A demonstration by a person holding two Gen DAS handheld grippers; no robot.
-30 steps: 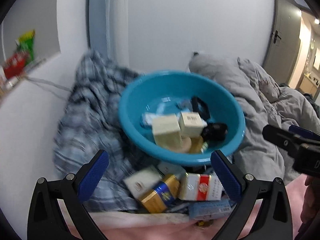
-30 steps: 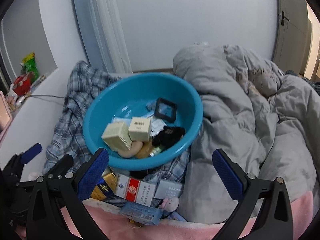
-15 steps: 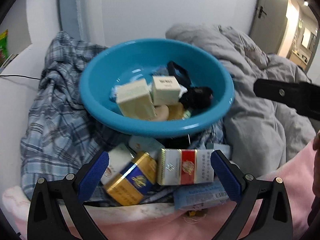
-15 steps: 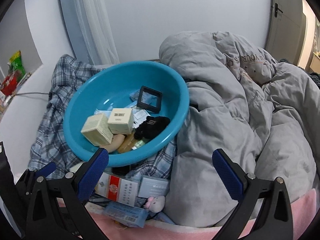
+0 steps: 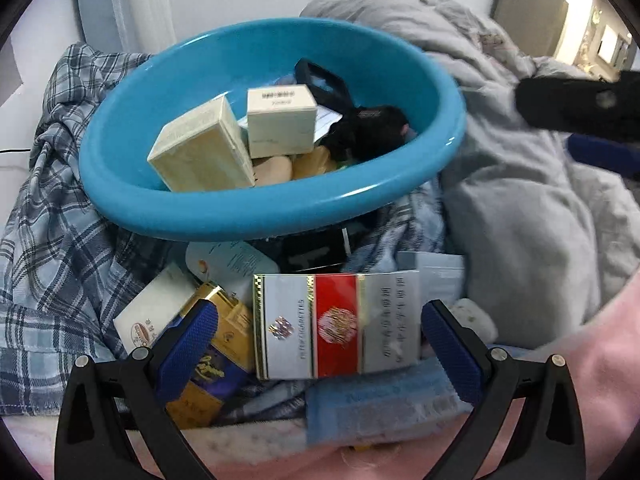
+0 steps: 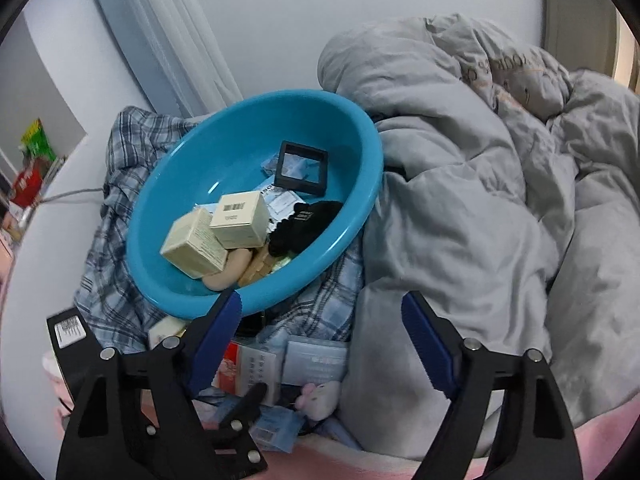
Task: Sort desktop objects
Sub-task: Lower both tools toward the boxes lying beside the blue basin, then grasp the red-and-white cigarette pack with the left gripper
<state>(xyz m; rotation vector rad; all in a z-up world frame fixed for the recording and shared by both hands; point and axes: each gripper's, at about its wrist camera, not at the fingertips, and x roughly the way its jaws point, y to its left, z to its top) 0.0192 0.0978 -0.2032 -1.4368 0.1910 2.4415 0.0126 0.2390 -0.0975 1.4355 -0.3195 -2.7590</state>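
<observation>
Below my left gripper, whose blue pads stand wide apart and grasp nothing, lies a white, red and silver cigarette pack printed "CIGARETTES"; its other print is too blurred for me to read. Just left of it, partly behind one pad, sits a gold-and-blue pack with gold script I cannot make out, and beside that a white box with a small oval logo. Behind them a tilted teal basin rests on a plaid shirt; it holds two cream cartons, one showing a barcode label, a black square frame and a black fabric item bearing a small label. My right gripper is closing, its pads still well apart with nothing pressed between them, above a pale blue packet and a small pink plush toy. To its right a grey duvet shows partial lettering along a fold.
</observation>
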